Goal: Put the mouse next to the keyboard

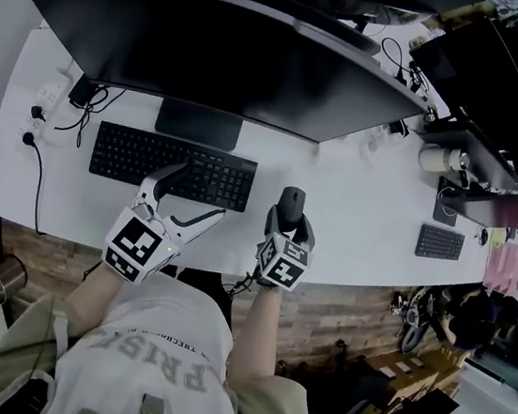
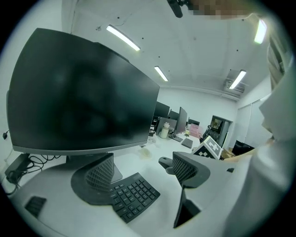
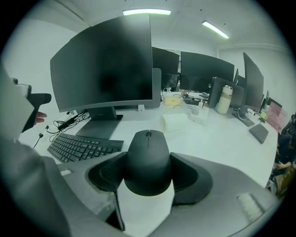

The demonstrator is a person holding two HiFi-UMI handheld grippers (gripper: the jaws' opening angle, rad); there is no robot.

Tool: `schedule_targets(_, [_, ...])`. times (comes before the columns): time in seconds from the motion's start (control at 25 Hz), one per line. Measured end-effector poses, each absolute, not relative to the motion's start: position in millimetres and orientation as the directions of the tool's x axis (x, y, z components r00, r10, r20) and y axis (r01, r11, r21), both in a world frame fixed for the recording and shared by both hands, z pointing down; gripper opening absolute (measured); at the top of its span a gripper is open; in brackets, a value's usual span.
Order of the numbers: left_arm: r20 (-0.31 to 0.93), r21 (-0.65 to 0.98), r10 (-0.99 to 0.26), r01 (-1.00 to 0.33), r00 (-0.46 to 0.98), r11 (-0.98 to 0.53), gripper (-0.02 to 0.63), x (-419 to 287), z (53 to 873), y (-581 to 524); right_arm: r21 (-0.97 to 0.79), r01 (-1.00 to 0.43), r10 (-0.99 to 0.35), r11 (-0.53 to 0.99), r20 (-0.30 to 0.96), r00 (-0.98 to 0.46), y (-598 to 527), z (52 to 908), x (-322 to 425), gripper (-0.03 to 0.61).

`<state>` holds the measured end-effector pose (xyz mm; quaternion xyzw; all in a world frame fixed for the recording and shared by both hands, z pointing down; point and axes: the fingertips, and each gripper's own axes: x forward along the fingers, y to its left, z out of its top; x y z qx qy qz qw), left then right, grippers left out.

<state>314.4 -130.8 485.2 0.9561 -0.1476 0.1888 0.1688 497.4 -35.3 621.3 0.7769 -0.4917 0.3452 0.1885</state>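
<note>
Two tools: left tool (image 1: 203, 189), right tool (image 1: 291, 220).
Left state: jaws wide, nothing gripped, over the right half of the keyboard (image 1: 152, 154).
Right state: closed on the mouse (image 1: 292, 199), pads at its sides.
Mouse place: just right of the keyboard, above the bench (image 1: 363, 210).

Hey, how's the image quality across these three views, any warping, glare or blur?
Head view: heavy fisheye, the desk bows and the corners go black. Left gripper view: ceiling lights blow out white, the monitor reads as a dark slab. Right gripper view: the mouse is sharp up close, edges vignetted.
</note>
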Motion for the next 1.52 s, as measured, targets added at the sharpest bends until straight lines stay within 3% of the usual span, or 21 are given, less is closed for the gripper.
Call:
schedule_targets(0.56, [0.474, 0.237, -0.448, -0.6, 0.758, -0.764, 0.382, 340, 499, -99, -0.088, -0.957, -0.605, -0.277, 0.79, 0.103, -56, 688, 518, 0.291])
schedule_targets(1.12, [0.502, 0.21, -0.57, -0.731, 0.651, -0.649, 0.382, 329, 504, -90, -0.084, -0.97, -0.582, -0.229, 0.811, 0.067, -62, 710, 516, 0.295])
schedule_targets(1.36, [0.493, 0.193, -0.584, -0.736, 0.644, -0.649, 0.382, 321, 500, -92, -0.139, -0.97, -0.667, -0.2, 0.744, 0.031, -64, 684, 519, 0.314])
schedule_targets(1.52, [0.461, 0.18, -0.591, -0.722, 0.662, -0.668, 0.382, 322, 486, -96, -0.169, -0.969, -0.8, -0.182, 0.599, 0.047, -59, 623, 530, 0.316])
